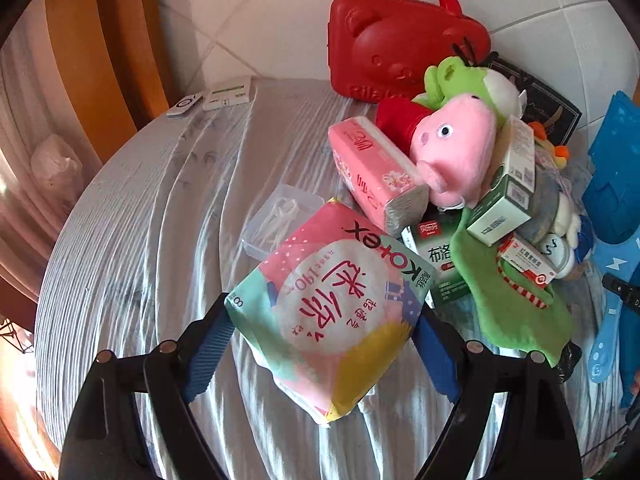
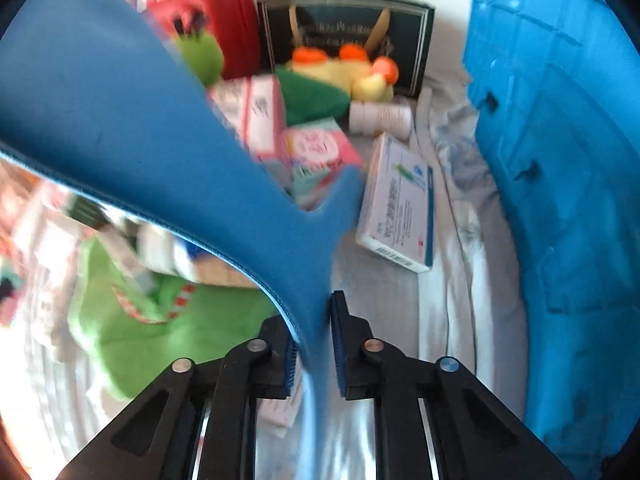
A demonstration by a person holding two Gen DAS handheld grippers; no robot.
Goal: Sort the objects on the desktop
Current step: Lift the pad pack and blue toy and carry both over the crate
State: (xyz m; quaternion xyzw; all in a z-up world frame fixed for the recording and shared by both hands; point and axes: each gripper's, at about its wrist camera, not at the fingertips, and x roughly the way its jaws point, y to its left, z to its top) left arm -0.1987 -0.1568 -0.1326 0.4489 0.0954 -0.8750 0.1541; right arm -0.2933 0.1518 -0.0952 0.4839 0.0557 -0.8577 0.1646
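Observation:
My left gripper (image 1: 320, 344) is shut on a pastel Kotex pad pack (image 1: 332, 312), held above the grey striped tablecloth (image 1: 152, 208). Behind it lies a heap: a pink tissue pack (image 1: 376, 172), a pink pig plush (image 1: 456, 148), a green frog plush (image 1: 460, 76), medicine boxes (image 1: 508, 188) and a green cloth (image 1: 508, 300). My right gripper (image 2: 314, 344) is shut on a blue flat piece (image 2: 160, 128) that sweeps up to the left and hides much of the heap. The right wrist view is blurred.
A red bear-shaped case (image 1: 400, 40) stands at the back. A clear box of floss picks (image 1: 280, 216) lies left of the pack. A blue crate (image 2: 560, 160) stands at the right, beside a white-blue medicine box (image 2: 400, 208). Two white devices (image 1: 212, 98) sit far left.

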